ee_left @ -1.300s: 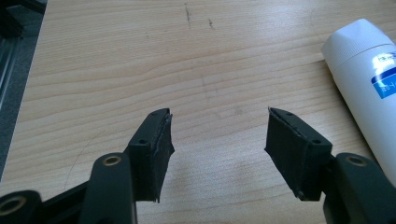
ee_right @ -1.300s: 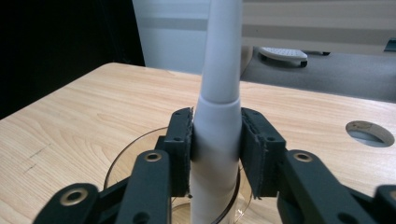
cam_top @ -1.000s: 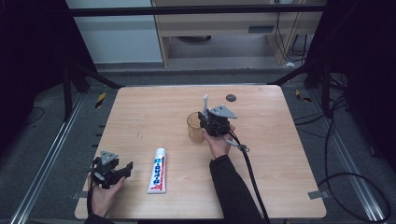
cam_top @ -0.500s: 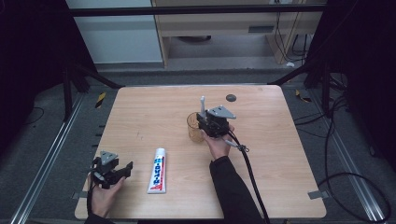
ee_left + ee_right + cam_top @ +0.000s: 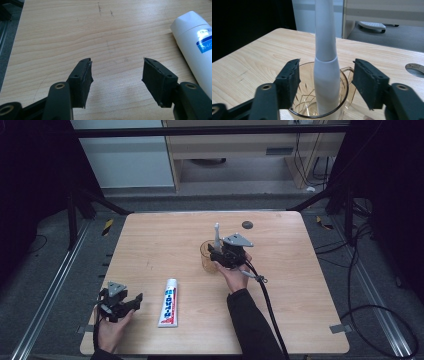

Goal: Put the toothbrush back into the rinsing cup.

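Right gripper view, nearest item first: my right gripper (image 5: 325, 82), jaws spread, pads clear of everything; they have just been opening, with the toothbrush handle between them but untouched.
Item two, between the jaws: white toothbrush handle (image 5: 325, 75), standing near upright, its lower end inside the cup, a gap to each pad.
Item three, just past the jaws and below them: amber glass cup (image 5: 308, 98), cut pattern on its wall, handle on the far right side, holding the toothbrush handle.
Item four, beyond the right jaw: round grey disc (image 5: 415, 68) set in the wooden table (image 5: 249, 67).

Left gripper view, nearest item first: my left gripper (image 5: 116, 77), jaws released and wide, bare wood between them.
Item two, outside the right jaw and running ahead of it: white toothpaste tube (image 5: 197, 47), blue label, lying flat, cap end farther from me, not touching the jaw.

High view, for reference: left gripper (image 5: 131, 301) near the table's front left corner, tube (image 5: 169, 302) just beside it; right gripper (image 5: 216, 251) at the cup (image 5: 206, 256) near mid-table, well apart from the left.
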`<state>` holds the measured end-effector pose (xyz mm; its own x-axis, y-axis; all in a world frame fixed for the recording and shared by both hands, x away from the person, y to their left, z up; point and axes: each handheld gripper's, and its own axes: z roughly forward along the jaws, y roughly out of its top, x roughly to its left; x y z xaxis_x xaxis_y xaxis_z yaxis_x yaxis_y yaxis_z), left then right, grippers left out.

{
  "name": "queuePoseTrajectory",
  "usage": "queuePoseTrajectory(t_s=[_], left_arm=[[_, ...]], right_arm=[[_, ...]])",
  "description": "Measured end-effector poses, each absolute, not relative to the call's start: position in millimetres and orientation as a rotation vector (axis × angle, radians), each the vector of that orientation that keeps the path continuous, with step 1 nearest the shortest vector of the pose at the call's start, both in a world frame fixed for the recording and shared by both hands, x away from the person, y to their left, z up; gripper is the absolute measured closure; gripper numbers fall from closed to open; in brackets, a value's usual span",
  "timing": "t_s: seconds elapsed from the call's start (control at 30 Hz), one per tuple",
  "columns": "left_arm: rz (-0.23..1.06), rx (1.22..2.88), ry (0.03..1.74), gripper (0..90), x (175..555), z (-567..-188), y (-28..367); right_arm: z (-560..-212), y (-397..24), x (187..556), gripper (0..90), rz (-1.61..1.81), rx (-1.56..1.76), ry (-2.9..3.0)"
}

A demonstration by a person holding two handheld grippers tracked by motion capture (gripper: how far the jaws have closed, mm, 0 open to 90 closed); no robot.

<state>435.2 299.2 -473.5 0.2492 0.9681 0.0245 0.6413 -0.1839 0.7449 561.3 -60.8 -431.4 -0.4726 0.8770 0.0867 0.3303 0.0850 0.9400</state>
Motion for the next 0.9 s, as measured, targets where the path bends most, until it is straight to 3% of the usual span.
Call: queuePoseTrajectory(t_s=[0.3, 0.9], left_arm=[[0.683, 1.907, 1.463, 39.8, 435.1, -473.3, 299.0], [0.657, 1.918, 1.446, 45.6, 433.6, -471.7, 296.6]], right_arm=[[-424.1, -65.3, 553.6, 25.5, 1.380, 1.180, 1.866], [-406.4, -103.9, 514.2, 21.2, 1.367, 1.175, 1.898]])
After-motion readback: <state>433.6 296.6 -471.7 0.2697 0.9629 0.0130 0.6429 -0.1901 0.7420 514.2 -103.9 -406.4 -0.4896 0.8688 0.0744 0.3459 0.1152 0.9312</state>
